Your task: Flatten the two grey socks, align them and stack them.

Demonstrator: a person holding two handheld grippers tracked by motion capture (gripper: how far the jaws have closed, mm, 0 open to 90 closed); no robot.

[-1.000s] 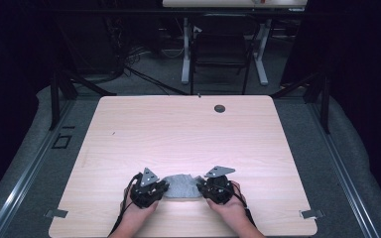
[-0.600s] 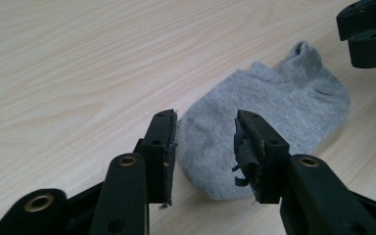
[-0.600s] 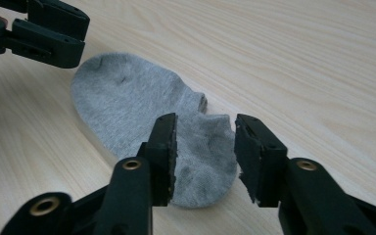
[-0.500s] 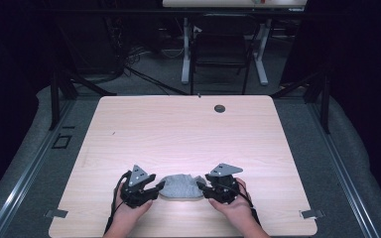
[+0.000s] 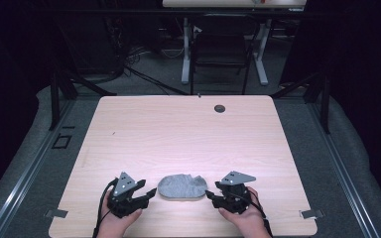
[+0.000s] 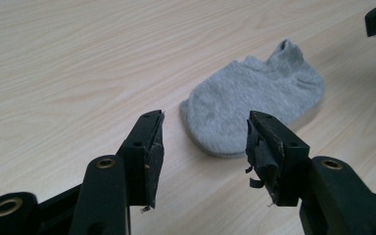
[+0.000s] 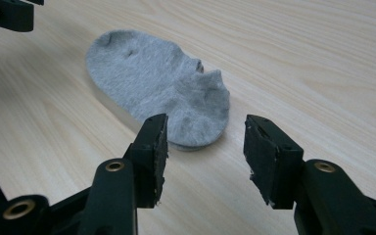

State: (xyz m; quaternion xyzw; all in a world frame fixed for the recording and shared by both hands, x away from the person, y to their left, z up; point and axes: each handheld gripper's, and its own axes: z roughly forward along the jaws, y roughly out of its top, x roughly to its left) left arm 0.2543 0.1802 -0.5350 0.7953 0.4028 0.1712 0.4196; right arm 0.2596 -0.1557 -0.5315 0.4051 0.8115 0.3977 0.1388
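We see the grey sock [image 5: 182, 186] lying flat on the table [image 5: 178, 134]. Left gripper [image 6: 203, 134] and right gripper [image 7: 205, 142] flank the sock; their jaws have just been opening, now wide and empty, the sock ahead of them.

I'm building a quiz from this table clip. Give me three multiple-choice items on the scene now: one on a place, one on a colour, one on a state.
1. Where does the sock lie on the table?
A. By the far edge
B. Near the front edge, between the two grippers
C. At the left rear corner

2. What colour is the sock?
A. Grey
B. Red
C. Black

3. How do the left gripper and the right gripper stand?
A. Both clamped on the sock
B. One clamped, one open
C. Both open, apart from the sock

Answers: 1 B, the high view shows it between them; 2 A, grey in every view; 3 C, both pairs of jaws gape with nothing held.
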